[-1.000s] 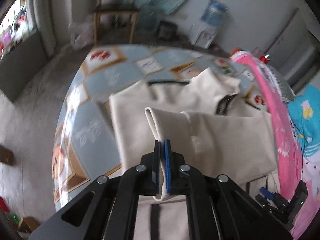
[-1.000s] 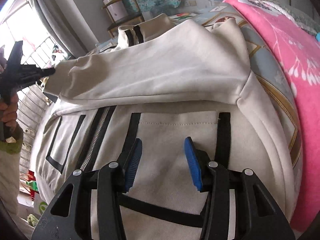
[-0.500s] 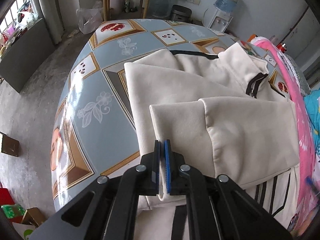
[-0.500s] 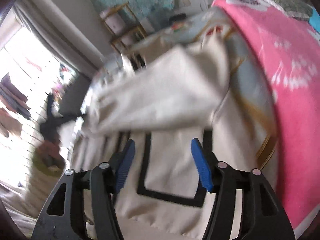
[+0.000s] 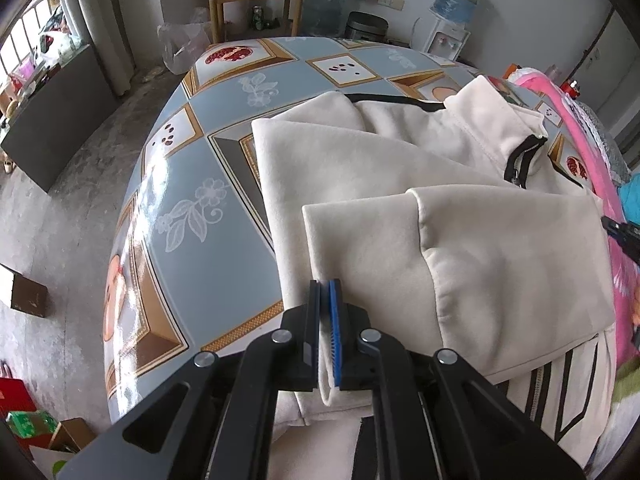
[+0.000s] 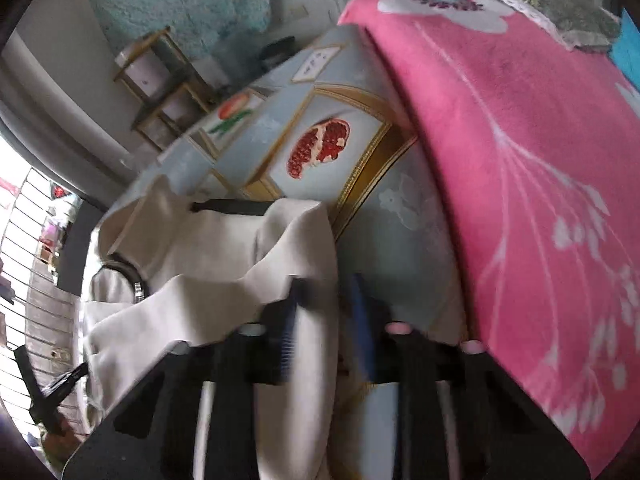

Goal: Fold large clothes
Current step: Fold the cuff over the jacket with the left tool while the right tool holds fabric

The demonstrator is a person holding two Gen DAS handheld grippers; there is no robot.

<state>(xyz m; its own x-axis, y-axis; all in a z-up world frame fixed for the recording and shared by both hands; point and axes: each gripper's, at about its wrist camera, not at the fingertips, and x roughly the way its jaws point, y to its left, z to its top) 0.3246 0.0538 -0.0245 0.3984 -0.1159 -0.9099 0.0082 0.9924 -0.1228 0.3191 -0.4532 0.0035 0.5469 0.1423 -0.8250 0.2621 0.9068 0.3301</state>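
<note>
Our left gripper (image 5: 325,304) has its jaws pressed together on the cuff edge of the sleeve (image 5: 460,264), pinching a thin fold of cream fabric between the blue pads. Our right gripper (image 6: 326,320) is blurred in its own view, but its jaws look spread, with nothing between them that we can make out; it sits at the right edge of the jacket (image 5: 360,152), over bare tablecloth. From the left tool outward, the sleeve lies across the body of the jacket toward the right, its far end reaching the pink blanket (image 6: 520,160) that runs along the right side. The jacket is spread on the patterned table (image 5: 192,200), collar and zipper at the far right, striped hem nearest us. We judge the step in hand to be laying this sleeve flat across the chest. To do it well, we should keep the cuff taut and lower it so its edge runs parallel with the jacket's left side, let go only once the fabric rests fully, and avoid dragging the layer beneath into wrinkles.
</note>
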